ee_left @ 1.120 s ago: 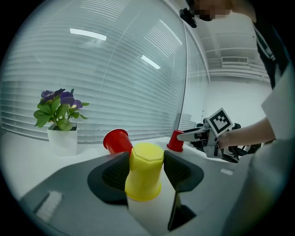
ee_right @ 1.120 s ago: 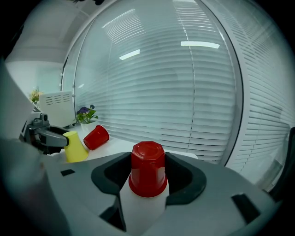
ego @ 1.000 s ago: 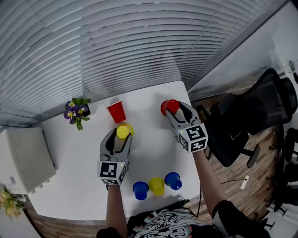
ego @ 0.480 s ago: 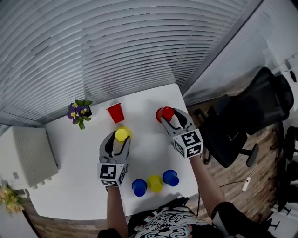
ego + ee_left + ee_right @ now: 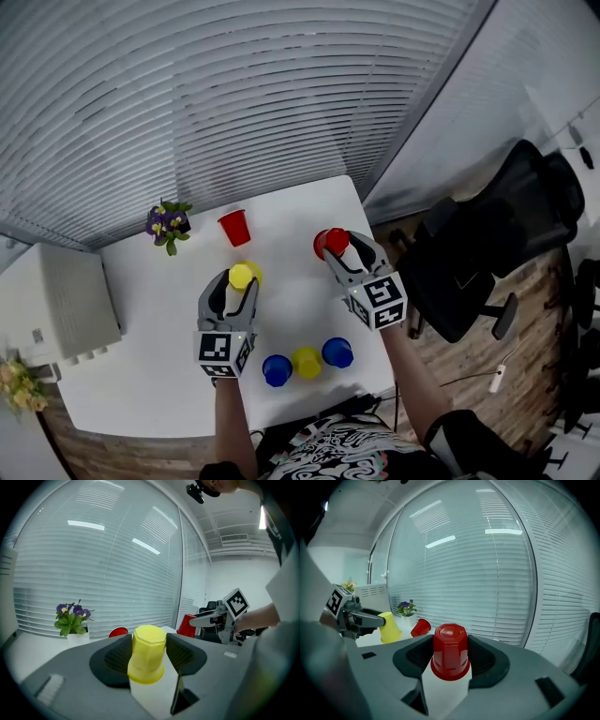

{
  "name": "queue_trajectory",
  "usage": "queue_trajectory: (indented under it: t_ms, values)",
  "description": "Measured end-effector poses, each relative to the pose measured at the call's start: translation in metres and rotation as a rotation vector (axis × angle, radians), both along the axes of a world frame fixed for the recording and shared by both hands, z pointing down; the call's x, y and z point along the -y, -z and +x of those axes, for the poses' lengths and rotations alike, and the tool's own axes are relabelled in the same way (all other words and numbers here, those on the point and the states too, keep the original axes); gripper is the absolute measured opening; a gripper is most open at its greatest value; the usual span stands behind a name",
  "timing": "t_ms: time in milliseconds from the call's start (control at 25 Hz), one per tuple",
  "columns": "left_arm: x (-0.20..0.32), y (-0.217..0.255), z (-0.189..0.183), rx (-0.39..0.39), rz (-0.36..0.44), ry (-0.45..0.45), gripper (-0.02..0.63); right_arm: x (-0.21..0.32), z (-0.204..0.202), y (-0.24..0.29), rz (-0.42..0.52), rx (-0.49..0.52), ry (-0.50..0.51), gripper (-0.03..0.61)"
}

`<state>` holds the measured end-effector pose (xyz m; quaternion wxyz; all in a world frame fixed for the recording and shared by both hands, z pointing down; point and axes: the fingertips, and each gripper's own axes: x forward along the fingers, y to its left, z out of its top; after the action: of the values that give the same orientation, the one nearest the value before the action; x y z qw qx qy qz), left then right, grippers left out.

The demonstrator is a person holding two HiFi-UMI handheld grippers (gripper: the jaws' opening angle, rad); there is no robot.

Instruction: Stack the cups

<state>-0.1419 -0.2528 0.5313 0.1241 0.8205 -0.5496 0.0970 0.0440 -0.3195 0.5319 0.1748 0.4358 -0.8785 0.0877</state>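
Observation:
My left gripper (image 5: pixel 241 279) is shut on an upside-down yellow cup (image 5: pixel 242 274) over the middle of the white table (image 5: pixel 159 319). In the left gripper view the yellow cup (image 5: pixel 149 641) sits base-up between the left gripper (image 5: pixel 149 652) pads. My right gripper (image 5: pixel 337 243) is shut on an upside-down red cup (image 5: pixel 329 241) near the table's right edge. The right gripper view shows that red cup (image 5: pixel 450 644) in the right gripper (image 5: pixel 450 657). A second red cup (image 5: pixel 234 227) rests on the table behind. Two blue cups (image 5: pixel 277 369) (image 5: pixel 337 352) flank a yellow cup (image 5: pixel 307 362) at the front edge.
A small pot of purple flowers (image 5: pixel 167 225) stands at the table's back left. A white box-like appliance (image 5: pixel 66 300) sits off the left side. A black office chair (image 5: pixel 497 253) is close to the table's right edge. Window blinds run behind the table.
Both grippers keep their cups and have drifted slightly toward the near edge; the right one has also come a little leftward. The head camera has shifted.

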Motion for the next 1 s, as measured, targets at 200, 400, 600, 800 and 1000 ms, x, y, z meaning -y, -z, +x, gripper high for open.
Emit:
queue_trajectory:
  t_ms: [200,400,600,800,1000]
  values:
    - [-0.017,0.012,0.000,0.002,0.020,0.017,0.227,-0.021,-0.002,0.010,0.010,0.004,0.024,0.224]
    - [-0.035,0.023,0.001,-0.004,0.032,0.044,0.225,-0.045,-0.001,0.019,0.012,0.017,0.039,0.224]
    - [-0.054,0.028,0.004,0.009,0.033,0.057,0.225,-0.068,-0.001,0.024,0.015,0.024,0.054,0.224]
    - [-0.074,0.035,0.008,0.005,0.032,0.053,0.225,-0.089,0.000,0.028,0.007,0.046,0.060,0.224]
    - [-0.090,0.048,0.017,-0.030,0.056,0.020,0.224,-0.111,-0.005,0.033,0.007,0.052,0.075,0.224]
